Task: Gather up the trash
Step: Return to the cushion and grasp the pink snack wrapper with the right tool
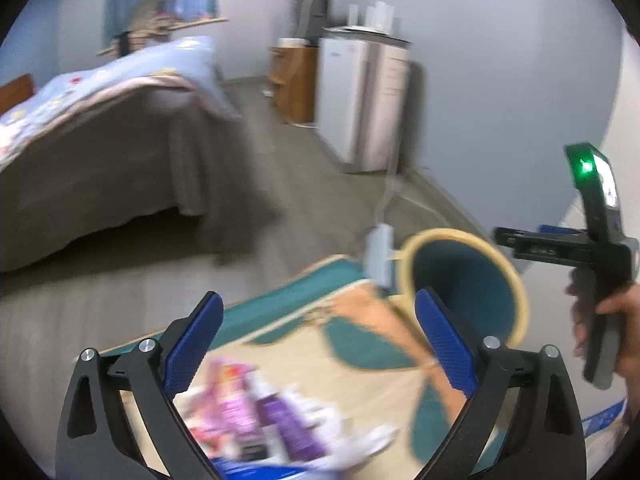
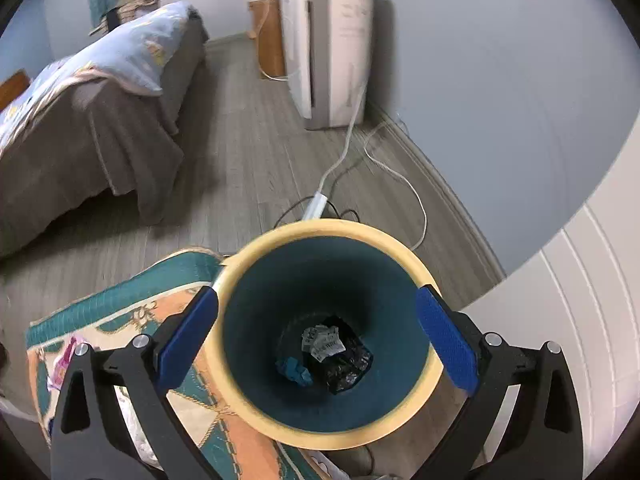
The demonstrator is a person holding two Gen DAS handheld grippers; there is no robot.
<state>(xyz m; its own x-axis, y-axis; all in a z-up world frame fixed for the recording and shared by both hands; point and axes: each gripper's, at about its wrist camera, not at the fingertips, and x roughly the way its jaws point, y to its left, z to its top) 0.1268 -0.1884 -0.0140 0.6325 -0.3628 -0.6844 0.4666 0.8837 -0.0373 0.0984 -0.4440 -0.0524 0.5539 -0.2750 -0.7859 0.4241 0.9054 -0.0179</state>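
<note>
Bedroom, wood floor. Bed (image 2: 92,112) at left under a brown cover, white appliance (image 2: 328,52) against the far wall, cords trailing from it.

Patterned rug (image 2: 192,392), teal and orange, lies in the foreground. The waste bin (image 2: 320,436), cream rim and teal inside, stands at the rug's corner.

Right gripper (image 2: 316,340) hangs directly over the bin mouth, jaws spread wide, nothing between them. Looks like a drop-off point.

Left gripper (image 1: 316,344) is low over the rug, jaws also spread and empty. View is badly smeared.

In the bin bottom: a black crinkled wrapper (image 2: 348,364), a crumpled printed paper (image 2: 324,340), a small blue scrap (image 2: 296,372). So some collecting is done.

Still out: a cluster of pink and purple packets (image 1: 260,412) on the rug beneath the left gripper, too blurred to count. A pink piece (image 2: 64,364) also shows at the rug's left edge in the right view; possibly the same litter.

Judgement: partway through; the rug pile remains.
</note>
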